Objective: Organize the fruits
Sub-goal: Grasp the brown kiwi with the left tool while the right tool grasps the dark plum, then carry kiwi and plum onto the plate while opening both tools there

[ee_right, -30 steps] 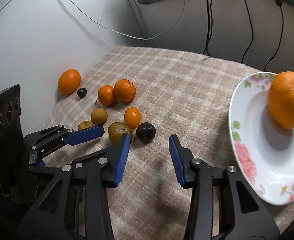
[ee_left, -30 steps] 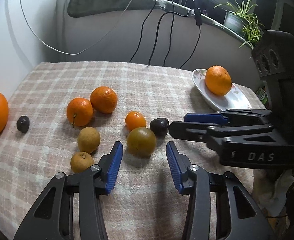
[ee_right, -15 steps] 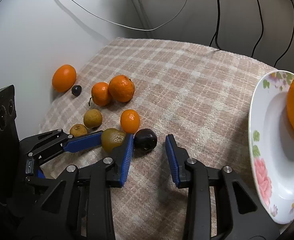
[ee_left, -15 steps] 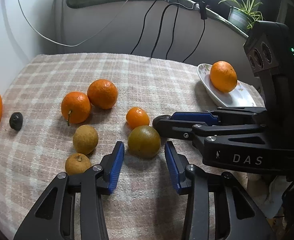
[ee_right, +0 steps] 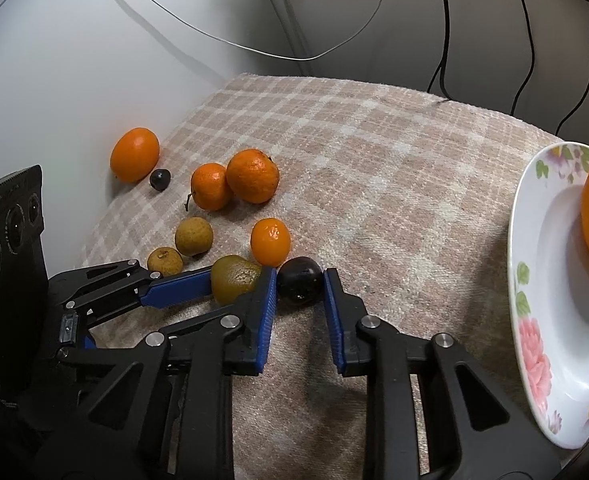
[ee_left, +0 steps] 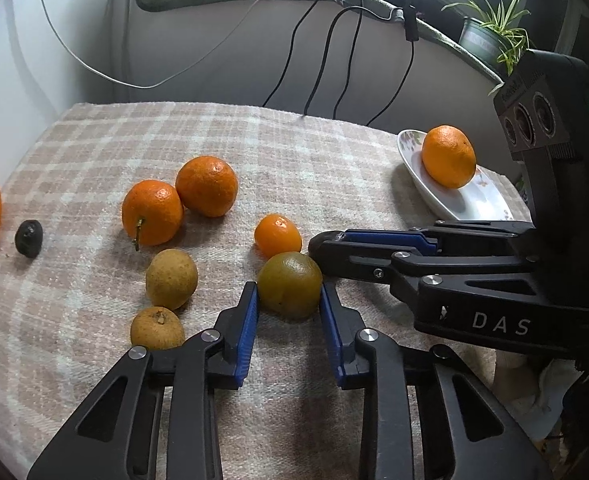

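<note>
Checked cloth covers your counter (ee_left: 294, 140); both claws have just closed: left claw (ee_left: 289, 292) grasps the greenish-brown citrus (ee_left: 290, 284), right claw (ee_right: 299, 286) the dark plum (ee_right: 299, 285), plate (ee_right: 550, 320) at three o'clock next.

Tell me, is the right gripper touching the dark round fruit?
Touching. In the right wrist view, the right gripper has just closed, both blue pads pressing the sides of the dark fruit.

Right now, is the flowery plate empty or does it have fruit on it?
Not empty. One orange sits on the flowery plate; every other fruit lies on the checked cloth.
</note>
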Demonstrator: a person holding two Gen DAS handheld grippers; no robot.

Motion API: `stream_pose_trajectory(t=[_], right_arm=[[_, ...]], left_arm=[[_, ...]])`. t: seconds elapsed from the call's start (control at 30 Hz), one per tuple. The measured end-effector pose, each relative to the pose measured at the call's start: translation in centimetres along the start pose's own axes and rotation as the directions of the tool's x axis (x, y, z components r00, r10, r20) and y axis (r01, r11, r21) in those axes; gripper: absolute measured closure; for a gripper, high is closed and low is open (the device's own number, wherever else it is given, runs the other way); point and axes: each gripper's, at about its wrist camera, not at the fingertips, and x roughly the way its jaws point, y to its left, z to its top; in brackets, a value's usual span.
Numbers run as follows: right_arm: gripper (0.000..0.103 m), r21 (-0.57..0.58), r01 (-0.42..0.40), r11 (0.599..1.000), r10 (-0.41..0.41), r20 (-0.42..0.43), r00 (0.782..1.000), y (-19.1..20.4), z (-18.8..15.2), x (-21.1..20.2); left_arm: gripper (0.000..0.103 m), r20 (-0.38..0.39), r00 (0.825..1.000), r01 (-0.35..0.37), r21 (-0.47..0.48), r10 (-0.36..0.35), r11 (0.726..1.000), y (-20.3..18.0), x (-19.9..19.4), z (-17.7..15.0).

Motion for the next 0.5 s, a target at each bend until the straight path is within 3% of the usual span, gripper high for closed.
stream_pose_trajectory(t=[0.5], right_arm=[[0.079, 0.022, 0.016, 1.0, -0.017, 0.083, 0.996, -0.9, -0.9, -4.3]], left_arm=[[0.075, 0.042, 0.998, 0.047, -0.011, -0.047, 0.999, -1.1, -1.7, 0.3]])
